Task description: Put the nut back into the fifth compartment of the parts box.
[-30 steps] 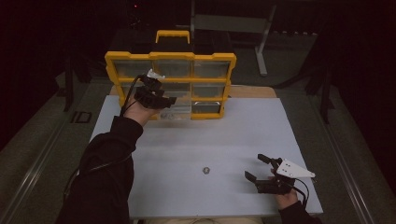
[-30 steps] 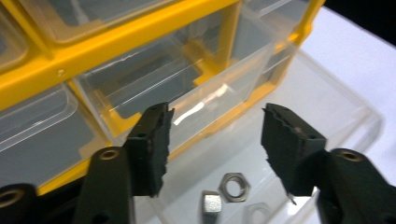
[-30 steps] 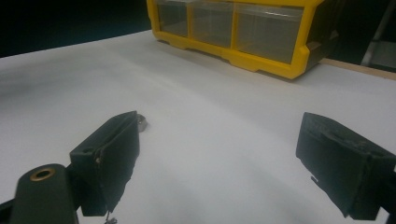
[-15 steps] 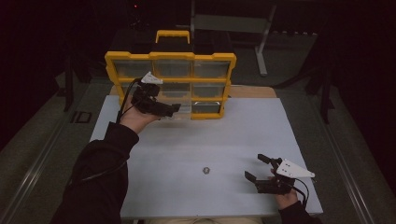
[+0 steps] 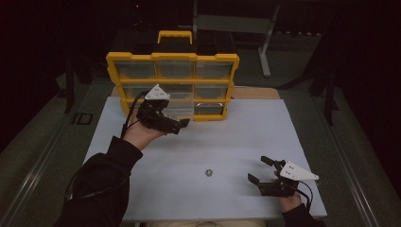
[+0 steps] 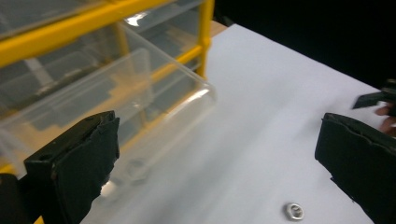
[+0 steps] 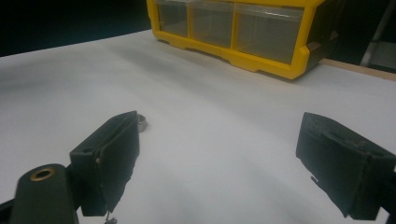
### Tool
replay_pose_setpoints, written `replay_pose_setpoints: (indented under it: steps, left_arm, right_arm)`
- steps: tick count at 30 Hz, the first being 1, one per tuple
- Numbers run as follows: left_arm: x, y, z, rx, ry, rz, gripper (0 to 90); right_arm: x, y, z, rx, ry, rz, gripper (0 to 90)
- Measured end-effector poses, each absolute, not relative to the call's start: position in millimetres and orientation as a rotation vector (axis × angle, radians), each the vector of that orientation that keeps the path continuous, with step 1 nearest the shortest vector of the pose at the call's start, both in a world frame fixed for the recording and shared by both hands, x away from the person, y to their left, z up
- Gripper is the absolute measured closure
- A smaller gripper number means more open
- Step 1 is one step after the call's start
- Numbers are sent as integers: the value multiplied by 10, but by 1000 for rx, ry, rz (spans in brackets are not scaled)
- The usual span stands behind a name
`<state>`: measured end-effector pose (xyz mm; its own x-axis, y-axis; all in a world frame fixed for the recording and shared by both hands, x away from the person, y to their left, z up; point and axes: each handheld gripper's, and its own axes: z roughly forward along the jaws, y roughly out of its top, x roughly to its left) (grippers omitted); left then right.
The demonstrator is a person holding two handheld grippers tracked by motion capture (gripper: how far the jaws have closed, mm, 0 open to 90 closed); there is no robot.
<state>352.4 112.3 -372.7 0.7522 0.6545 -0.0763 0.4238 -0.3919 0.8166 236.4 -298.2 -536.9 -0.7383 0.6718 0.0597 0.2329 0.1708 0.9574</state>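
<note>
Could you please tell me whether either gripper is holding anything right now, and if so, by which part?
Nothing is held. The left gripper, whose jaws have just been opening, stands open beside the pulled-out clear drawer; the right gripper is open over the white table.

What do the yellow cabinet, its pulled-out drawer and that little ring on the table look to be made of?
The yellow cabinet looks like moulded plastic: even colour, dull sheen. Its pulled-out drawer seems clear glossy plastic; you see the frame through it, with bright glints along the rim. The little ring looks like metal, silvery and shiny, perhaps a nut.
</note>
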Motion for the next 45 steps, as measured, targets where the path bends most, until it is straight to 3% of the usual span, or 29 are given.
replay_pose_setpoints:
  steps: [19,45]
  left_arm:
    - [3129,736,-4147,2073,627,200,0]
    - [2904,435,-4835,2116,528,74,24]
  right_arm:
    - [2363,-2981,-5368,856,2079,1590,137]
    - [2368,-2976,-5369,859,2084,1595,137]
